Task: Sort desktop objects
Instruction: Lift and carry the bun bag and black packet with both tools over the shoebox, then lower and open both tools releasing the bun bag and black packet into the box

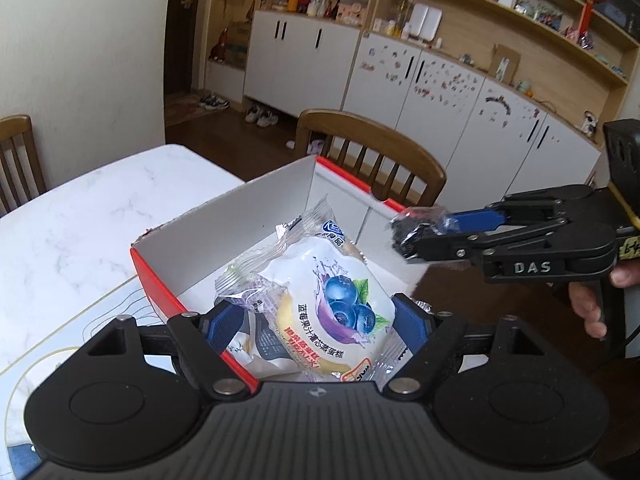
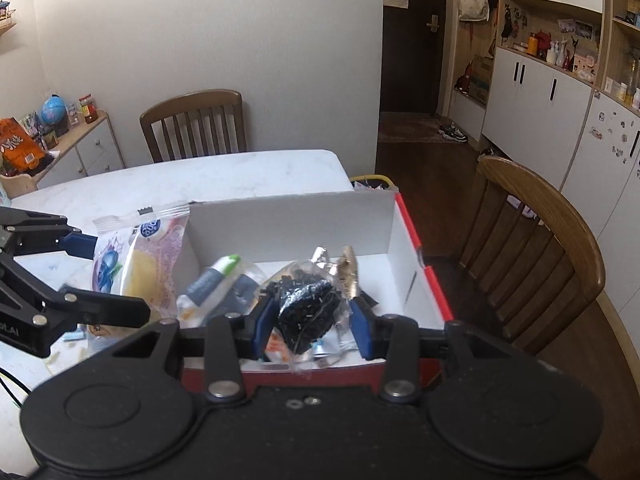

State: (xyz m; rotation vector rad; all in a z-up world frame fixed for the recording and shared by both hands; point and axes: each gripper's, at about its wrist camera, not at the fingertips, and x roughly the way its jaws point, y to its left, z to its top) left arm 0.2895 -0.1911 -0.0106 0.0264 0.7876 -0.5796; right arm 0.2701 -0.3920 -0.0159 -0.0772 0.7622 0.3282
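A blueberry cake packet [image 1: 328, 304] sits between the blue pads of my left gripper [image 1: 316, 320], which is shut on it above the near left corner of a red-and-white cardboard box [image 1: 240, 220]. The right wrist view shows the same packet [image 2: 136, 264] in the left gripper [image 2: 116, 280] at the box's left wall. My right gripper [image 2: 310, 320] is shut on a clear bag of small black pieces [image 2: 308, 308], held over the box [image 2: 288, 220]. From the left wrist view, the right gripper [image 1: 416, 236] and its bag [image 1: 402, 232] hang over the box's right edge.
Inside the box lie a green-capped tube [image 2: 212, 280], a gold clip [image 2: 350, 276] and other packets. The box stands near the right edge of a white marble table [image 1: 80, 216]. Wooden chairs [image 2: 536, 248] [image 2: 196, 124] stand around it. A yellow-rimmed bin [image 2: 372, 180] is behind the box.
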